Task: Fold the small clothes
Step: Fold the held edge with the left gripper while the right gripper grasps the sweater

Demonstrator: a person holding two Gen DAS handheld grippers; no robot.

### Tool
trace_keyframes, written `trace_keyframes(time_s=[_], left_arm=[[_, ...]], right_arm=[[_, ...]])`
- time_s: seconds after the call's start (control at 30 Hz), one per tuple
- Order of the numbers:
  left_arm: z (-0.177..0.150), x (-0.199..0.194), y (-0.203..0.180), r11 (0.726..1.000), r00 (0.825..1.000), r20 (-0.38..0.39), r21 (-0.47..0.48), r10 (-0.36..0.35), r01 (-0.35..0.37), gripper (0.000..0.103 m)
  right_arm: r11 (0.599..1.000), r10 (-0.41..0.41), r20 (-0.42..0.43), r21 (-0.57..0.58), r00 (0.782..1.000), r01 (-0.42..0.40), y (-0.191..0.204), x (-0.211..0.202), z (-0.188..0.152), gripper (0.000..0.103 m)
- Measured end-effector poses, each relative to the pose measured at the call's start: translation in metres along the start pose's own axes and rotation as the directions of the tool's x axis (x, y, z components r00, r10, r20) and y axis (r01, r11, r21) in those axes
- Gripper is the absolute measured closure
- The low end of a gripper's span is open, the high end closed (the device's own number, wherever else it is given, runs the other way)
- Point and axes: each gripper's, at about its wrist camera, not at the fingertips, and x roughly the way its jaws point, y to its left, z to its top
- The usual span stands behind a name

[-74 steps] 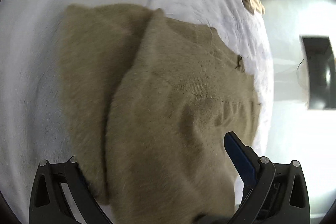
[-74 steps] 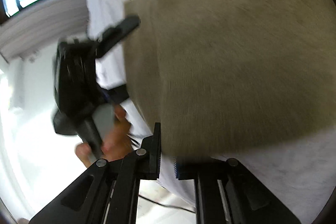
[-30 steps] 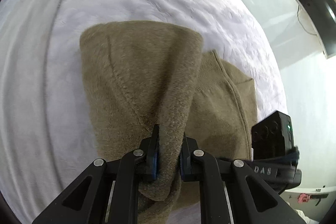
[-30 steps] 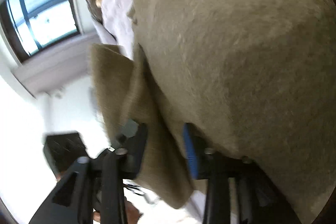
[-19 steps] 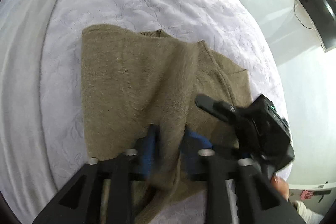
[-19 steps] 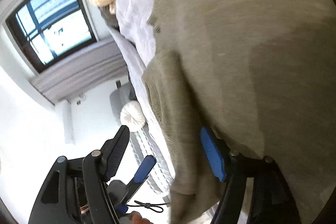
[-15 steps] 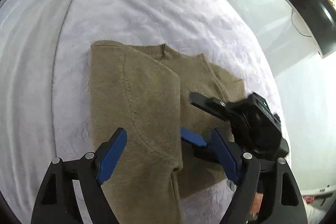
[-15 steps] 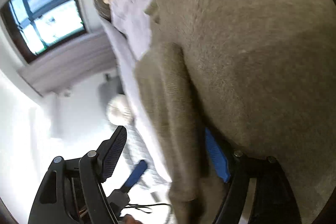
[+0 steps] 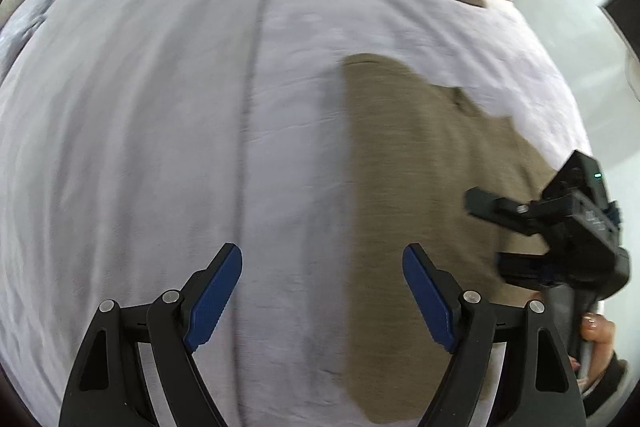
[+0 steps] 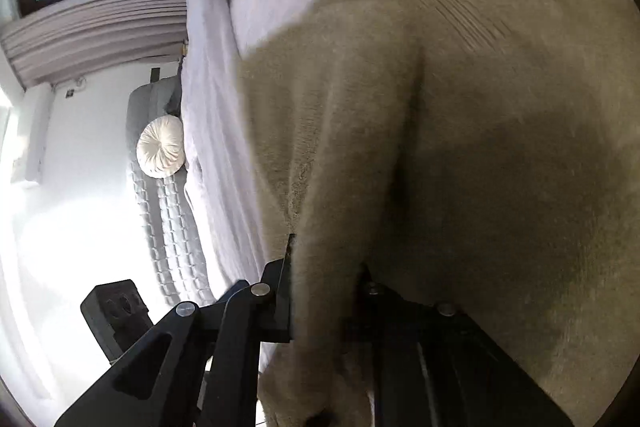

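While the right gripper (image 10: 326,291) has just been closing, its jaws now pinch a fold of the sweater (image 9: 416,187) near its right edge. Spread wide with nothing between its pads, the left gripper (image 9: 322,291) hovers over the bedsheet (image 9: 160,127), just left of the sweater, which lies flat and partly folded on the bed. One-handed pulling could drag the whole piece (nothing pins the other side) and undo the fold already laid.

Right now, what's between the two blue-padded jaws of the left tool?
Only bare bedcover lies between the open jaws of the left gripper, as the left wrist view shows. The sweater begins past the midpoint and runs under the right-hand jaw, gripped by neither.
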Motion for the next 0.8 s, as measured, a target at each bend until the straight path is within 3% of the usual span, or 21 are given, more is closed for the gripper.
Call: trace_keyframes(time_s=[0.17,0.33,0.47,0.57,0.6,0.67,0.73,0.8], left_arm=[[-0.004,0.006,0.006,0.999,1.0,-0.014,-0.041,-0.005,0.005,0.02],[0.0,0.001,-0.015,1.0,1.0,-0.002,0.004,-0.026,0.026,0.02],[0.005,0.003,-0.043,0.997,0.999,0.011,0.06,-0.047,0.047,0.02],[0.005,0.013,-0.065,0.992,0.998,-0.005,0.11,-0.06,0.06,0.02],[0.004,0.02,-0.074,0.989,0.998,-0.018,0.132,-0.058,0.059,0.02],[0.0,0.035,-0.085,0.985,0.998,-0.043,0.167,-0.036,0.043,0.02],[-0.005,0.049,-0.094,0.981,0.997,-0.075,0.193,0.0,0.015,0.02],[-0.008,0.057,-0.098,0.98,0.995,-0.094,0.201,0.026,-0.006,0.02]], right_arm=[[0.965,-0.019,0.074,-0.261,0.997,0.038,0.066,-0.048,0.002,0.088],[0.935,-0.059,0.172,-0.335,0.983,0.114,0.074,-0.111,0.016,0.089],[0.945,-0.163,0.258,-0.237,0.952,0.226,0.026,-0.156,0.029,0.089],[0.914,-0.353,0.258,-0.112,0.899,0.391,-0.031,-0.165,0.035,0.088],[0.915,-0.376,0.232,-0.056,0.897,0.399,-0.05,-0.163,0.037,0.088],[0.949,-0.313,0.235,0.041,0.92,0.313,-0.079,-0.169,0.032,0.088],[0.96,-0.28,0.255,0.08,0.926,0.268,-0.081,-0.172,0.033,0.085],[0.954,-0.301,0.246,0.075,0.921,0.291,-0.077,-0.172,0.034,0.084]])
